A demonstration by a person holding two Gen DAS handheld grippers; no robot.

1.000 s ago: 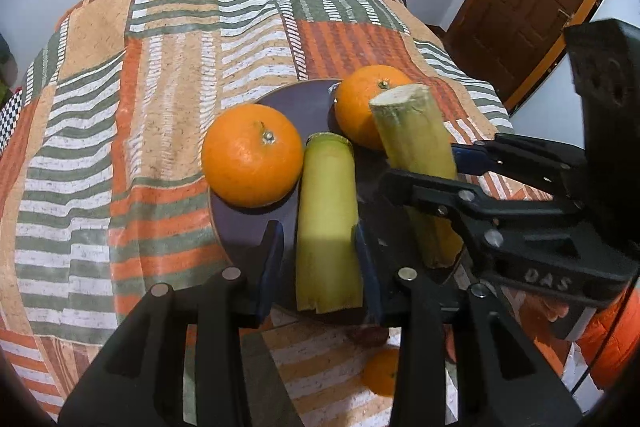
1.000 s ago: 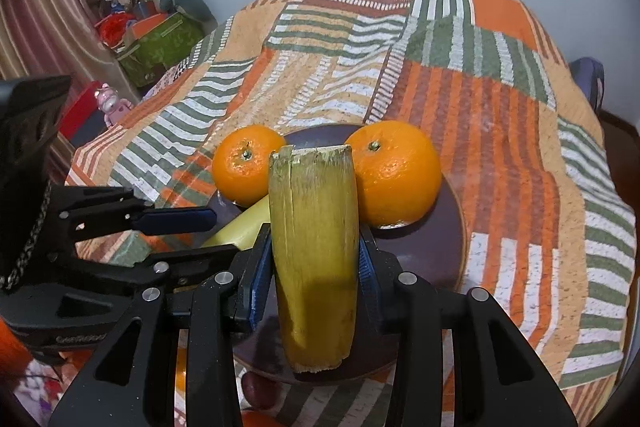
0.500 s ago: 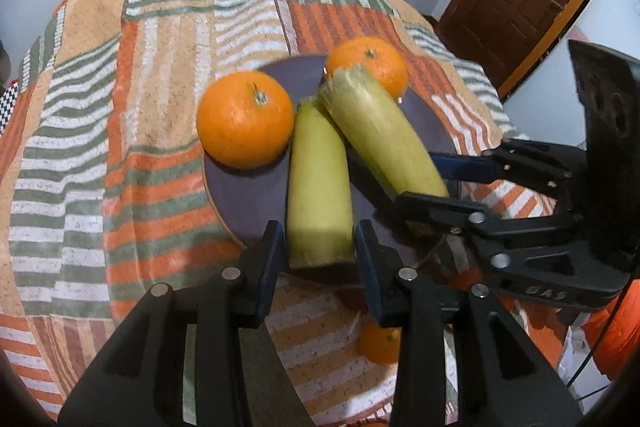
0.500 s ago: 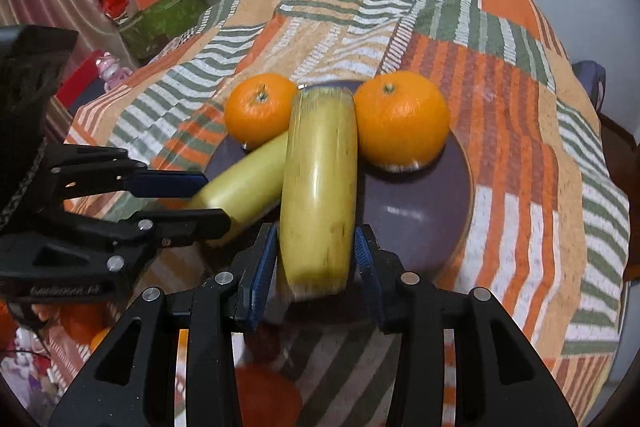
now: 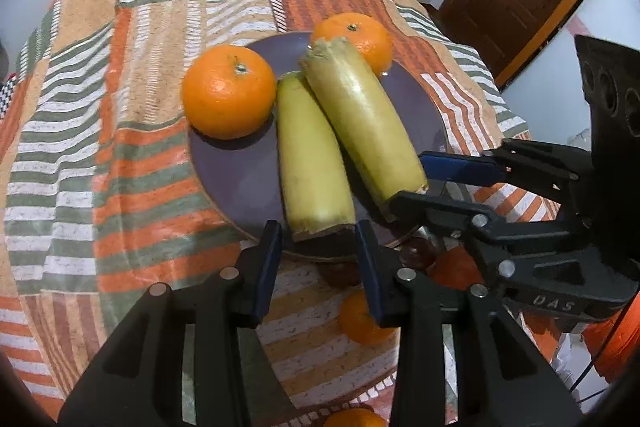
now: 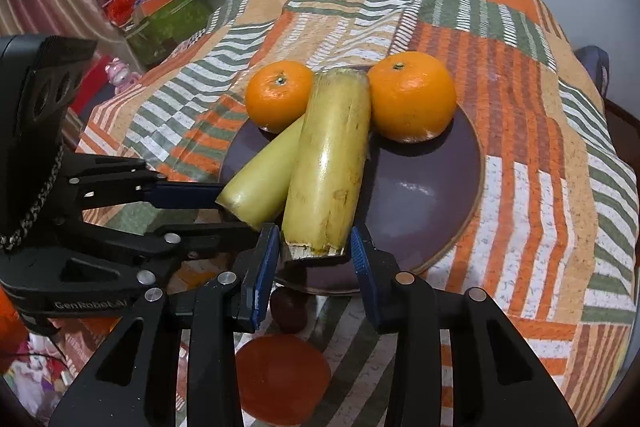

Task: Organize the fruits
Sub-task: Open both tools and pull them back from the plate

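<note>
Purple and glossy, the plate (image 6: pixel 432 195) sits near the near edge of the patchwork-clothed table (image 5: pixel 80 147) and carries all four main pieces. Two yellow-green cane-like stalks lie side by side down its middle, their far ends meeting between two oranges at the plate's far rim. The left stalk (image 5: pixel 312 155) ends just in front of the left gripper (image 5: pixel 318 263); the right stalk (image 6: pixel 330 163) ends just in front of the right gripper (image 6: pixel 314 265). Each gripper's jaws stand wide of its stalk's cut end, blue pads clear of the skin on both sides, so neither seems to be gripping.

The stalks look stiff, fairly heavy and waxy-smooth, so they would probably roll or slip if pinched at the very tip; a hold across the thick body, a little in from the cut end, seems safest. The left orange (image 5: pixel 228 91) and the right orange (image 6: pixel 412 97) look firm and round, apt to roll on the slick glaze, and best taken across the widest part.

More fruit lies off the plate by the table's near edge: a small orange (image 5: pixel 360 319), a dark red round fruit (image 6: pixel 288 311) and a red one (image 6: pixel 280 379).

Raised lettering on the left gripper's body reads "GenRobot.AI" as seen from the right wrist; the right gripper's body shows "DAS".
</note>
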